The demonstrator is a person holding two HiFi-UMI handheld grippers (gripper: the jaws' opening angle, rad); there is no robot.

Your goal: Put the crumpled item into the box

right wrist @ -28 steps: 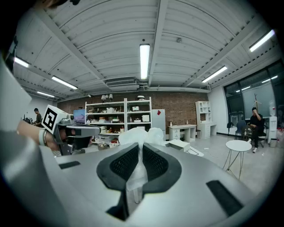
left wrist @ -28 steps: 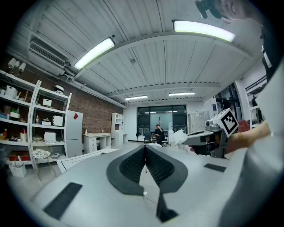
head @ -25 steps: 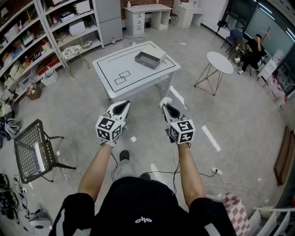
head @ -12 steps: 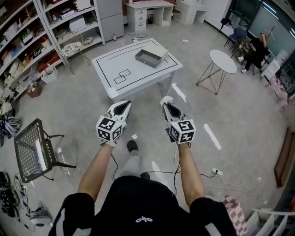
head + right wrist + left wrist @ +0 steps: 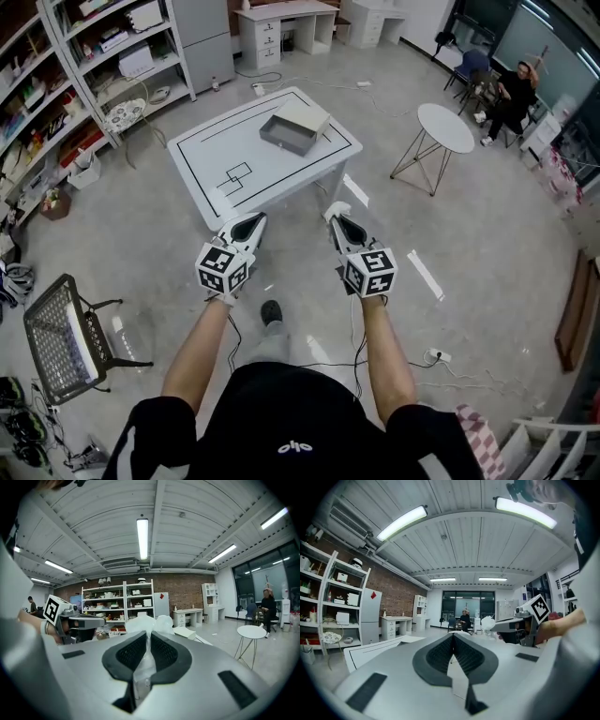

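Note:
A white crumpled item (image 5: 336,204) sticks out of my right gripper (image 5: 337,215), which is shut on it; the right gripper view shows the crumpled item (image 5: 150,622) pinched between the pads. My left gripper (image 5: 247,222) is held level beside it, shut and empty, with its pads (image 5: 440,652) pressed together. The open grey box (image 5: 293,126) sits at the far side of the white table (image 5: 216,178), well ahead of both grippers. From the left gripper view, the right gripper (image 5: 516,621) and its crumpled item (image 5: 488,623) show at right.
A round white side table (image 5: 447,127) stands right of the table. A wire chair (image 5: 64,330) is at my left, shelves (image 5: 66,103) line the left wall, and a seated person (image 5: 509,94) is far right. Cables (image 5: 412,356) lie on the floor.
The person has stepped forward, so the table and box sit closer and lower in the head view. Both grippers keep the same pose, the right one still holding the crumpled item.

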